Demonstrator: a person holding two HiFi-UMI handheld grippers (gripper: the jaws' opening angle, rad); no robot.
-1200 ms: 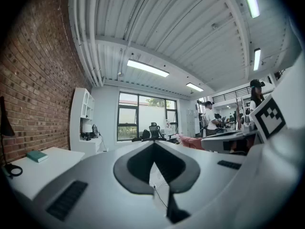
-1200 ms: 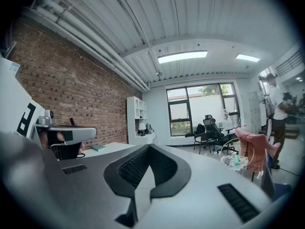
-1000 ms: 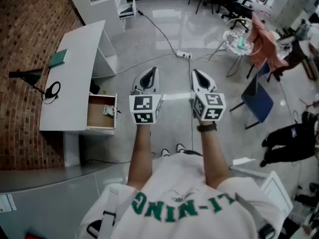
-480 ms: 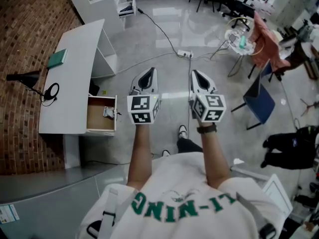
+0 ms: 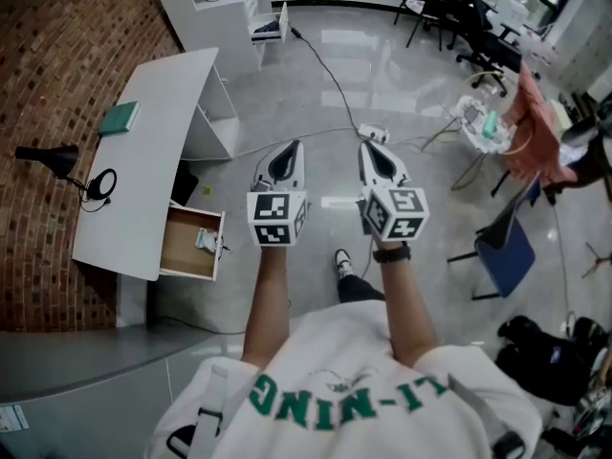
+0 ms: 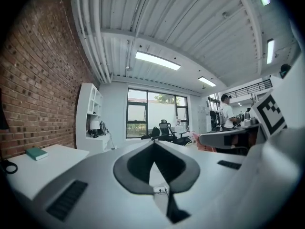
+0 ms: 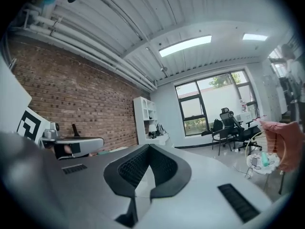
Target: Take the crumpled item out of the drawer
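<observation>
A white desk point(image 5: 158, 151) stands at the left in the head view, with its wooden drawer point(image 5: 184, 245) pulled open. A small pale crumpled item point(image 5: 206, 241) lies at the drawer's right end. My left gripper point(image 5: 286, 161) and right gripper point(image 5: 375, 160) are held side by side over the grey floor, to the right of the drawer and apart from it. Both are shut with nothing between the jaws. The left gripper point(image 6: 153, 145) and the right gripper point(image 7: 148, 150) point across the room toward the windows; neither gripper view shows the drawer.
On the desk lie a green book point(image 5: 119, 118), a coiled black cable point(image 5: 100, 184) and a black lamp point(image 5: 48, 156). A power strip point(image 5: 373, 133) with cables crosses the floor ahead. A blue chair point(image 5: 504, 247) stands at the right, a brick wall point(image 5: 48, 55) behind the desk.
The person has stepped forward, one foot now out in front, and the view has shifted so the desk sits a little further right. Both grippers stay shut and side by side.
</observation>
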